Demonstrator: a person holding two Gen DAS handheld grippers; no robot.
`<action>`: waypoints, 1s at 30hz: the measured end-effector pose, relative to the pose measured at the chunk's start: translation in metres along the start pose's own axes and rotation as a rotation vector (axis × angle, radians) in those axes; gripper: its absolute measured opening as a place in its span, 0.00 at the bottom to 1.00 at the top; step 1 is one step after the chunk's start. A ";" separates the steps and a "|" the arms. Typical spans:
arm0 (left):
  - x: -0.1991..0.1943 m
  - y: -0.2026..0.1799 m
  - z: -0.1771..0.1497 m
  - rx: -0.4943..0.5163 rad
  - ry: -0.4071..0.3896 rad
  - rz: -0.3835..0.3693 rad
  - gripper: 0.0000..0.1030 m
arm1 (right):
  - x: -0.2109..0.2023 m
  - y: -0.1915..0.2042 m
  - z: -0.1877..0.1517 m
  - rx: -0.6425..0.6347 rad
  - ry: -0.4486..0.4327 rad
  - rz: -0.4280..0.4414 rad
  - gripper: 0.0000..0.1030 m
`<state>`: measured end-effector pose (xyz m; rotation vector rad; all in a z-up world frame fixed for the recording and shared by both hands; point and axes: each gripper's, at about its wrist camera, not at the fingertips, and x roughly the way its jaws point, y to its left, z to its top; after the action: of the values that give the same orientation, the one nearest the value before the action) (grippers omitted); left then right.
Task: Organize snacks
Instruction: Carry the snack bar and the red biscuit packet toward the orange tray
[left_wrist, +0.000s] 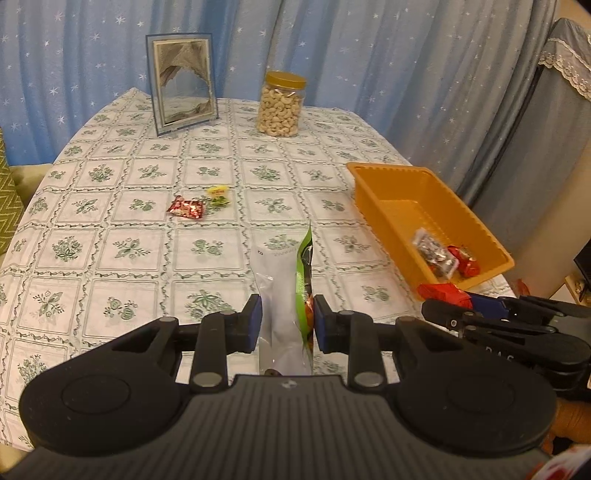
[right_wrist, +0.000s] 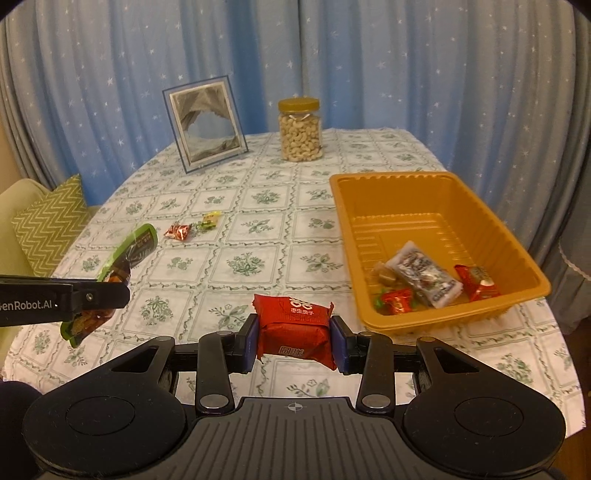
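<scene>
My left gripper (left_wrist: 287, 321) is shut on a green and silver snack bag (left_wrist: 286, 295), held edge-on above the table; the bag also shows in the right wrist view (right_wrist: 122, 262). My right gripper (right_wrist: 294, 334) is shut on a red snack packet (right_wrist: 295, 325), held above the table just left of the orange tray (right_wrist: 439, 195). The tray holds a silver packet (right_wrist: 424, 273) and several small red candies (right_wrist: 478, 282). A red candy (right_wrist: 179, 232) and a yellow-green candy (right_wrist: 208, 220) lie loose on the tablecloth to the left.
A jar of cashews (right_wrist: 300, 129) and a framed picture (right_wrist: 205, 123) stand at the back of the table. Blue star curtains hang behind. A green zigzag cushion (right_wrist: 48, 225) sits left of the table. The right gripper shows in the left wrist view (left_wrist: 498, 321).
</scene>
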<state>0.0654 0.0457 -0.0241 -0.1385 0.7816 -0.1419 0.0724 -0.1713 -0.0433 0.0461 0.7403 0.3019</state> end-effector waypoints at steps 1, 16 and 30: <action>-0.001 -0.003 0.000 0.002 0.000 -0.003 0.25 | -0.003 -0.001 0.000 0.002 -0.003 -0.004 0.39; -0.003 -0.039 0.002 0.047 -0.006 -0.053 0.25 | -0.031 -0.031 -0.005 0.052 -0.029 -0.059 0.39; 0.006 -0.066 0.003 0.074 0.005 -0.097 0.25 | -0.042 -0.056 -0.007 0.102 -0.040 -0.098 0.39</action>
<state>0.0668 -0.0202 -0.0144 -0.1060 0.7734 -0.2627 0.0526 -0.2376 -0.0292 0.1120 0.7154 0.1692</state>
